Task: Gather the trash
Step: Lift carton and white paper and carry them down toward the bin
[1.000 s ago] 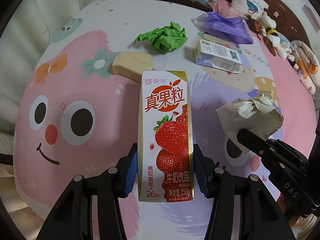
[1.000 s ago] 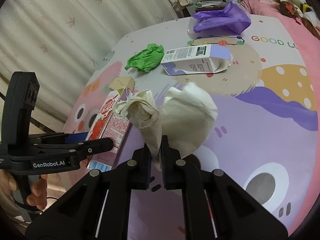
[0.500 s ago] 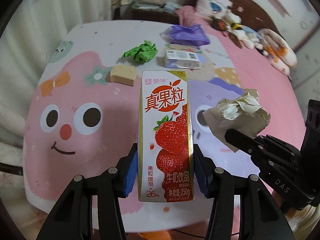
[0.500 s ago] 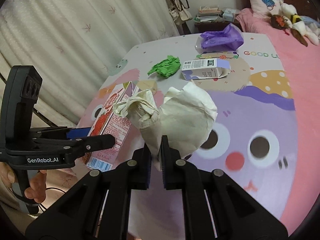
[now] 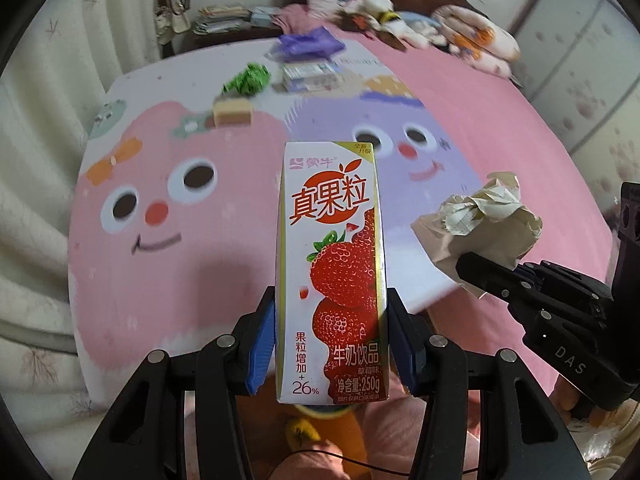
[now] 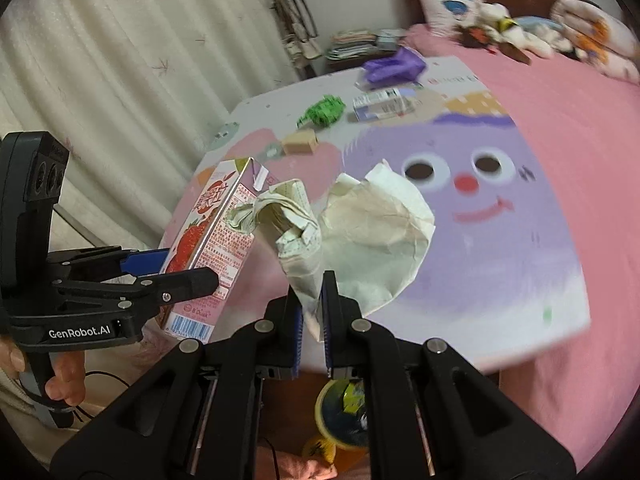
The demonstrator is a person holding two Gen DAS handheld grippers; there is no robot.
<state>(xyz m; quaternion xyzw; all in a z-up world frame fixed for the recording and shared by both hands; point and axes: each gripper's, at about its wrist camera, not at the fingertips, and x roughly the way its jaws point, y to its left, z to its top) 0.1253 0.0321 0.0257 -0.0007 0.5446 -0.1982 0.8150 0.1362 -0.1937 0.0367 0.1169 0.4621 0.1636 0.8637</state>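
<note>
My left gripper (image 5: 331, 334) is shut on a strawberry milk carton (image 5: 332, 264), held upright above the table's near edge; the carton also shows in the right wrist view (image 6: 208, 248). My right gripper (image 6: 310, 308) is shut on a crumpled beige paper wad (image 6: 352, 240), which also shows in the left wrist view (image 5: 484, 228). A small yellow-rimmed bin (image 6: 340, 416) with trash inside sits on the floor below the right gripper. A green paper ball (image 5: 248, 78), a tan block (image 5: 232, 114), a white-blue carton (image 5: 310, 76) and a purple bag (image 5: 310, 42) lie on the far part of the table.
The table (image 5: 168, 276) carries a pink and purple cartoon-face cloth. A cream curtain (image 6: 100, 80) hangs to the left. A pink bed (image 5: 500, 92) with pillows and plush toys is on the right. A stack of papers (image 5: 224, 14) sits behind the table.
Both grippers have pulled back from the table with their loads and now hover past its near edge. The bin on the floor has come into view below.
</note>
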